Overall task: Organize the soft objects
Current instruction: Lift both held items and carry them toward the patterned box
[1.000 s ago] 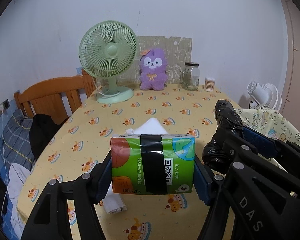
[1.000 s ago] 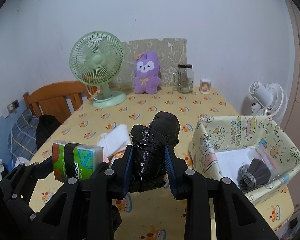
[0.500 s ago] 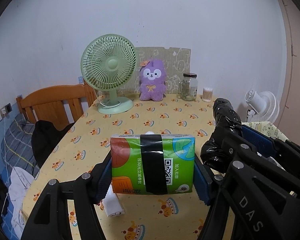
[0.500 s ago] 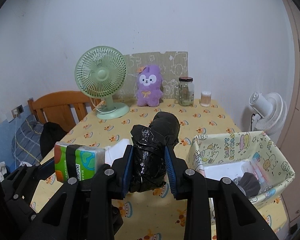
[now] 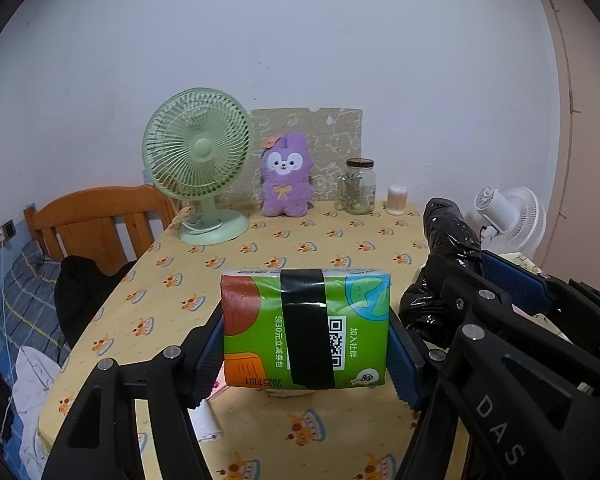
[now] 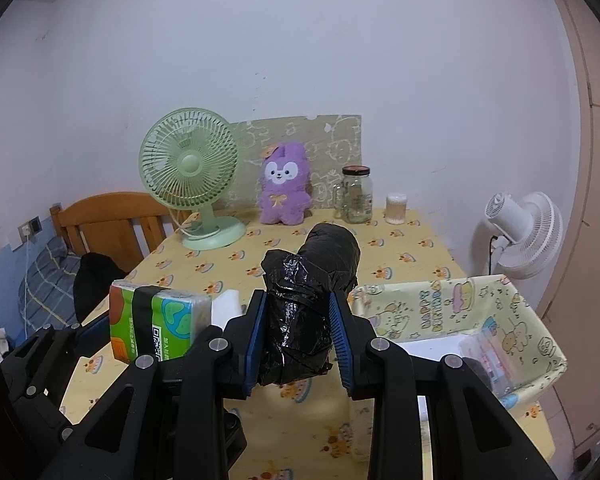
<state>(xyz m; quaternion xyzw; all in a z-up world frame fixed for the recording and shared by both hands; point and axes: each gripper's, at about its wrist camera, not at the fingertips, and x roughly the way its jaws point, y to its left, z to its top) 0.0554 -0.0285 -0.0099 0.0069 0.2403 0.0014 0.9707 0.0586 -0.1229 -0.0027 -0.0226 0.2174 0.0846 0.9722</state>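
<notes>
The table (image 5: 260,256), the largest thing ahead of both tongs, wears a smooth yellow cloth printed with little cakes. Just right of the right tongs stands the storage box (image 6: 440,312), soft-sided, pale yellow, printed with cartoon animals and open at the top; a white sheet and a clear packet lie inside it. Far beyond the tongs, against the wall, stand a pale green fan (image 5: 198,160) with a round ribbed grille, a fuzzy purple plush toy (image 5: 286,180) and a glass jar (image 5: 358,186) with a dark lid.

The left gripper (image 5: 306,344) is clamped on the tissue pack (image 5: 306,330), its ribbed blue pads pressed against the two short ends. The pack is a soft rectangular brick in glossy green and orange film, with a black tape band round its middle. Its long axis runs crosswise from pad to pad, printed face toward the camera.

The right gripper (image 6: 298,332) is clamped on the black bundle (image 6: 312,296), a crinkled, shiny plastic-wrapped roll. Its long axis points forward and upward from the tongs, toward the far wall, the rounded end leading.

Compared with a second ago, both loads sit higher above the cloth, the far objects appear lower in each view, and neither grip has altered. A white folded cloth (image 5: 208,420) lies below the left tongs.
</notes>
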